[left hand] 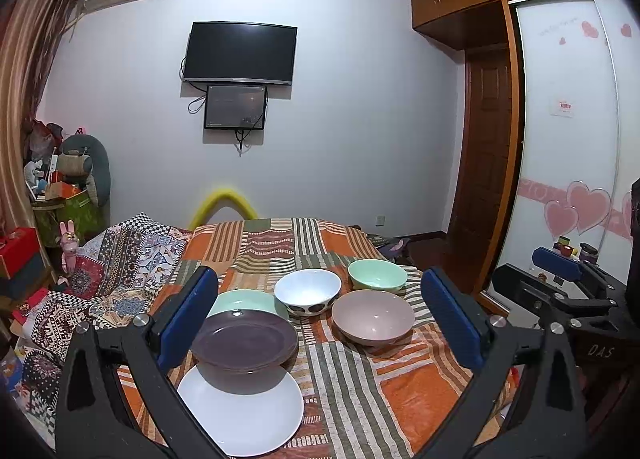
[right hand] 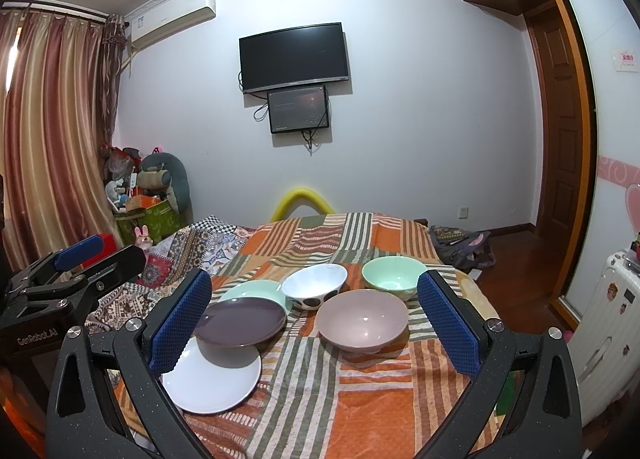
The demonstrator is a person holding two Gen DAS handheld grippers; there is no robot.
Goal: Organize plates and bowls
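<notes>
On the striped orange cloth lie three plates: a white plate (left hand: 240, 415) nearest, a purple plate (left hand: 244, 337) overlapping it, and a mint plate (left hand: 244, 299) behind. Three bowls stand to their right: a white spotted bowl (left hand: 307, 291), a mint bowl (left hand: 377, 274) and a pink bowl (left hand: 373, 317). They also show in the right wrist view: white plate (right hand: 212, 379), purple plate (right hand: 240, 321), pink bowl (right hand: 362, 319). My left gripper (left hand: 320, 323) is open and empty, above the near table edge. My right gripper (right hand: 314, 323) is open and empty, beside it.
The cloth-covered table (left hand: 400, 399) ends at the right near a wardrobe with sliding doors (left hand: 568, 139). A patterned quilt (left hand: 112, 271) and a cluttered corner (left hand: 68, 187) are at the left. A white suitcase (right hand: 608, 319) stands at the right.
</notes>
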